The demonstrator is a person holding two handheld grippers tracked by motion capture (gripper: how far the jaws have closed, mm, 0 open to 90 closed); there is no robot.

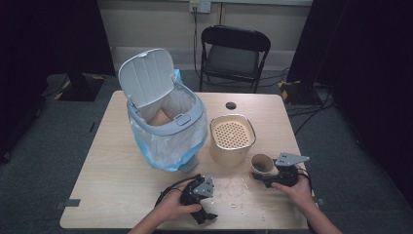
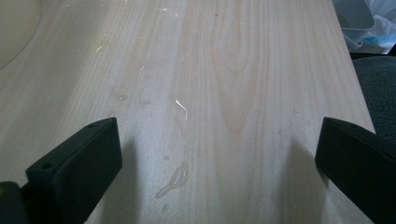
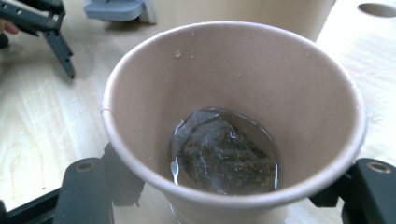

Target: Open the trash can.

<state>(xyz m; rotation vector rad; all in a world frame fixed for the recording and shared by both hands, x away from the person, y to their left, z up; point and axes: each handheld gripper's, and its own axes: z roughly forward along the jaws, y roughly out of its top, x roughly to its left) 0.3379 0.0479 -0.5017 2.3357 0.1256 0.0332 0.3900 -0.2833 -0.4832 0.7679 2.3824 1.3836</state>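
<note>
Brown paper cup (image 3: 233, 93) upright on table; wet teabag (image 3: 226, 156) inside

Paper cup (image 3: 233, 116): base cut off by the right gripper view's lower edge; pad contact hidden behind its wall. Bin (image 1: 165, 122): contents mostly hidden by liner.

1. a lidded bin (image 1: 165, 114) is set on the worktop (image 1: 117, 175), left of centre, with a cup (image 1: 159, 117) seen inside it.
2. a perforated-top container (image 1: 232, 139) is placed just right of the bin.
3. a paper cup (image 1: 262, 164) is found in front of that container, to its right, between the jaws of the right tool (image 1: 269, 179).
4. a tea bag (image 3: 224, 156) is lying in the paper cup.
5. the left tool (image 1: 204, 204) is held at the near edge, in front of the bin.
6. a chair (image 1: 234, 56) is stood behind the worktop.
</note>
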